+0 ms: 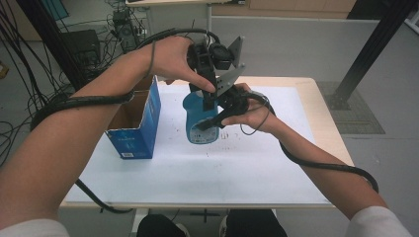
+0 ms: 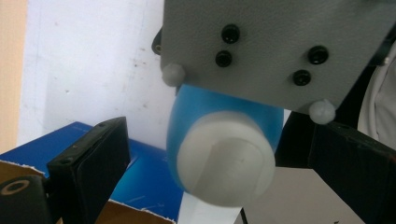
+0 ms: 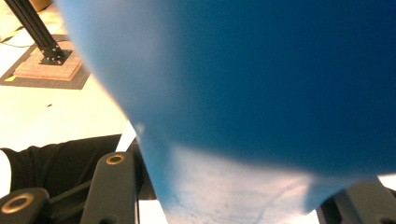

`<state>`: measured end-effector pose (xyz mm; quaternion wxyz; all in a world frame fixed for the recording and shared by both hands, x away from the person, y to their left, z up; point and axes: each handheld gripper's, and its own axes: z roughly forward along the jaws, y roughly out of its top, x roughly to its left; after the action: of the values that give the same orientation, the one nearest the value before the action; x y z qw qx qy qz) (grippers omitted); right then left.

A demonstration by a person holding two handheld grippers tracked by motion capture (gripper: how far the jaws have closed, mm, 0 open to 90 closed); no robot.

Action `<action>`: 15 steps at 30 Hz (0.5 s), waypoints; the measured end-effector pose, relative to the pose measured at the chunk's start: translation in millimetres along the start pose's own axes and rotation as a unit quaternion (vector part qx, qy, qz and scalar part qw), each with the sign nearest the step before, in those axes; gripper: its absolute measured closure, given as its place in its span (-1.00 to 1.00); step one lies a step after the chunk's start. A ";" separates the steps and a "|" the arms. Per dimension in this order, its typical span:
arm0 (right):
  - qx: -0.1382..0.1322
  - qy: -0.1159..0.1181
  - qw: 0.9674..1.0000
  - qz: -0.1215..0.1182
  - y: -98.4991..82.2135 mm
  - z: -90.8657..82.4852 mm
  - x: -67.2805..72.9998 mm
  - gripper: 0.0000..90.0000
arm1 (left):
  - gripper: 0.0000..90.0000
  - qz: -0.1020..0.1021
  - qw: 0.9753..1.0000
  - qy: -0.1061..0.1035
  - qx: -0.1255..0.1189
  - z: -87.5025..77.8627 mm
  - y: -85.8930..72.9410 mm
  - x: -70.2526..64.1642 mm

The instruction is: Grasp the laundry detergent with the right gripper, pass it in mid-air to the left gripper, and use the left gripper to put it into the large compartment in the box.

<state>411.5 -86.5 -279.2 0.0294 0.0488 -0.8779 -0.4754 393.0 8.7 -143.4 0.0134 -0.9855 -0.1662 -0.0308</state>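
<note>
**Blue Bottle Held Above the Counter: Item Count and Gripper State**

While you hold one gripper in each hand, two grippers work over the middle of the counter, which is covered by one white sheet. Between them is one blue bottle, lifted clear of the sheet and tilted, with its one white cap at the upper end.

Your right gripper comes in from the right side and pinches the bottle's body. In the right gripper view, the blue wall of the bottle sits directly between the two black jaws, which press against it on either side. One grey three-cornered plate on top of this gripper lies just above the bottle's shoulder in the left gripper view.

Your left gripper points down at the bottle's top from above. Its two jaws stand spread, one on each side of the white cap, with a clear gap between each pad and the cap. It grips nothing.

One blue cardboard box stands on the left part of the counter, near the bottle but apart from it. Its top is open. What lies inside cannot be told.

One black cable trails from each gripper along your forearm, two in all.
</note>
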 end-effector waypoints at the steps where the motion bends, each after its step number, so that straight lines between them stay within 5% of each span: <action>1: -0.001 0.000 1.000 -0.001 0.4 -0.3 0.0 -0.02 | -0.87 0.000 1.000 0.000 -0.002 1.5 0.0 -0.2; 15: -0.008 0.006 1.000 0.003 3.5 -2.9 2.1 -0.02 | -0.86 0.003 1.000 -0.004 -0.002 10.9 1.3 -0.2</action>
<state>409.5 -87.3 -274.7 0.0362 0.0484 -0.8739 -0.4823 393.8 7.8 -154.3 0.0106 -0.9862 -0.1631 -0.0275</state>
